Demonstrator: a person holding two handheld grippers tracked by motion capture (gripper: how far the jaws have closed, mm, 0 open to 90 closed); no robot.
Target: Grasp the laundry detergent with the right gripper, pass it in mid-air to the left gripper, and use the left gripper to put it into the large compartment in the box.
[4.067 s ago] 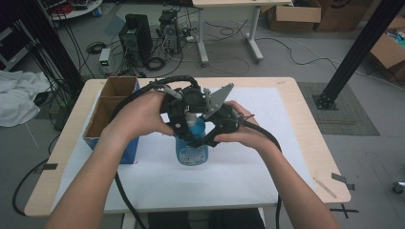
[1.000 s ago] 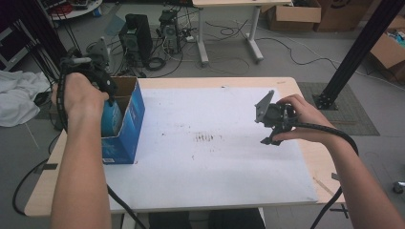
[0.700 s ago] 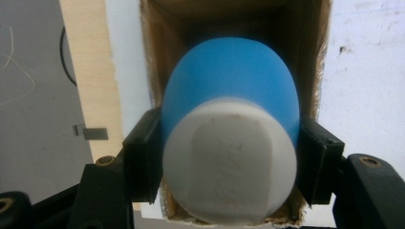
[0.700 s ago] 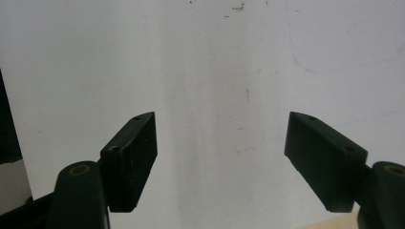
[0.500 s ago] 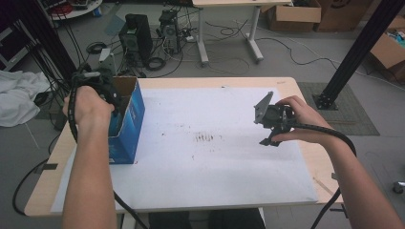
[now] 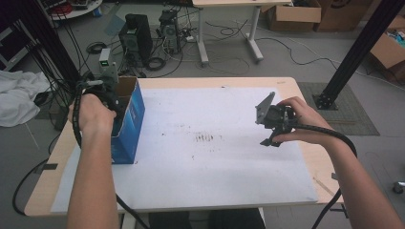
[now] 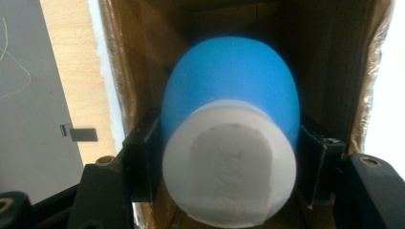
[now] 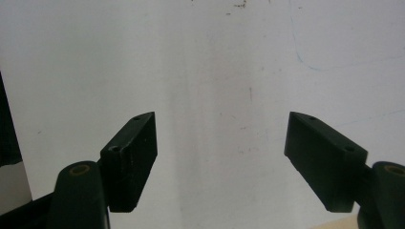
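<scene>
A blue bottle (image 7: 229, 90) with a white cap (image 7: 228, 167) hangs inside the open cardboard box, its cap end toward the camera. My left gripper (image 7: 228, 143) is shut on it, with a black jaw pressed against each side. In the high view the left gripper (image 6: 106, 93) sits over the open top of the blue-sided box (image 6: 129, 129) at the table's left edge. My right gripper (image 6: 270, 125) is held above the right part of the white sheet (image 6: 215, 167). It stands open (image 8: 222, 143) with nothing between the jaws.
Dark smudges (image 6: 206, 138) mark the middle of the sheet. Bare wooden table edge (image 6: 57, 157) runs left of the box. Beyond the table stand computer towers (image 6: 136, 38), cables and another desk. A black post (image 6: 358, 47) rises at the right.
Four seconds ago both grippers held the bottle at the table's middle. The left one has since carried it to the box and lowered it inside. The right one has let go and hovers at right.
</scene>
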